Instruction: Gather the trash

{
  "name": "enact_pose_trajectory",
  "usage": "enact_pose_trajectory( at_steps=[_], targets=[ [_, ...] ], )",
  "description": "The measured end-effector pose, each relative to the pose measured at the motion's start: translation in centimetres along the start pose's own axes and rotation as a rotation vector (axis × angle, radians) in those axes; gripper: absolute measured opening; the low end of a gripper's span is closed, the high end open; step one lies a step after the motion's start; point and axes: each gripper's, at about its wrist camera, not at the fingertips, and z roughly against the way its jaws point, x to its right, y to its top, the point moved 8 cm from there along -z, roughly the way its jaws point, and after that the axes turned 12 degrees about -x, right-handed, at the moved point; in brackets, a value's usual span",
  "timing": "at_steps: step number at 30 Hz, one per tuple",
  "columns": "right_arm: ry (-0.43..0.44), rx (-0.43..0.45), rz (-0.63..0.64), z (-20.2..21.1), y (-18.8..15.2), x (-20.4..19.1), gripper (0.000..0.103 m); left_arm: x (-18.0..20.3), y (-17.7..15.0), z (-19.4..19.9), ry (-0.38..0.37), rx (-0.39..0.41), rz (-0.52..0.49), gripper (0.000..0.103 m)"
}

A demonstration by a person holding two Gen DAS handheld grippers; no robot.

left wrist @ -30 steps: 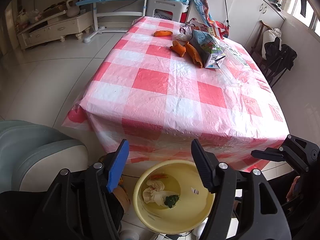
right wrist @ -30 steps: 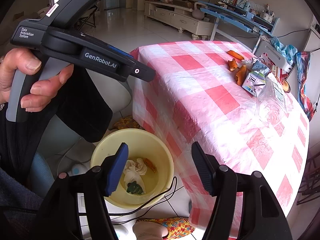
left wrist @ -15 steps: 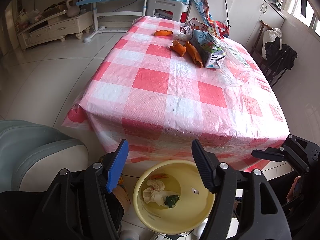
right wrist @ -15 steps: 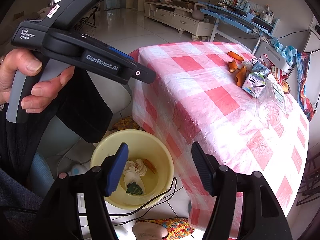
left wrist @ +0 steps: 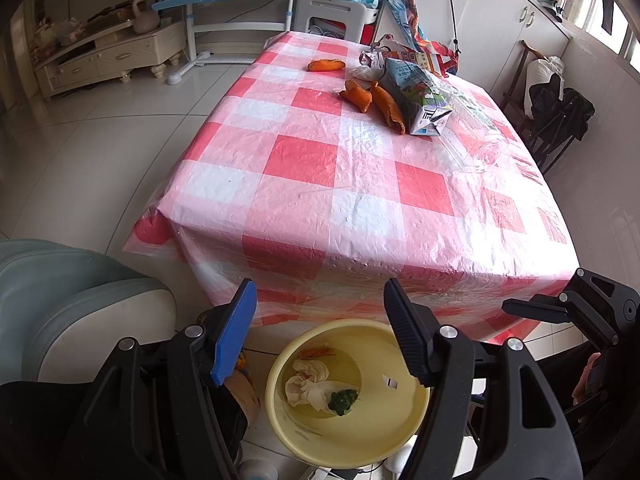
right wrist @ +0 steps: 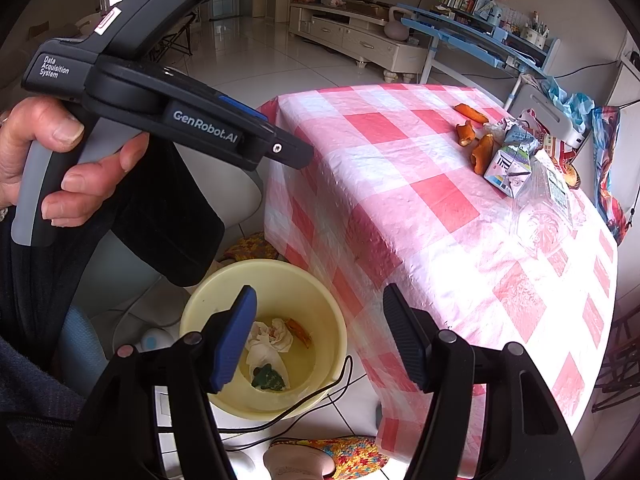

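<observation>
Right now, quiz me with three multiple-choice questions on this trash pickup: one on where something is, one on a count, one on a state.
1. Where is the yellow bin?
A. on the table
B. on the floor by the table's near edge
C. on the chair

2. How many orange peel pieces lie on the tablecloth?
A. one
B. three
C. six

3. What state is the right tool in?
A. open, holding nothing
B. shut on a tissue
C. shut on the milk carton

Answers: 1 B, the bin stands on the tiles below the cloth's edge. 2 B, three peels lie near the milk carton. 3 A, its jaws stand apart with nothing between.
</observation>
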Motion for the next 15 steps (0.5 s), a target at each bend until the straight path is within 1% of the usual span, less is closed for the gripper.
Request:
enact_pose_trajectory(
  at_steps=[15],
  targets=[
    [-0.008,0.008,0.005,0.28,0.44,-0.14,0.063,0.12,0.12,0.01,-0.001,0.002,-0.004,0.064]
  ],
)
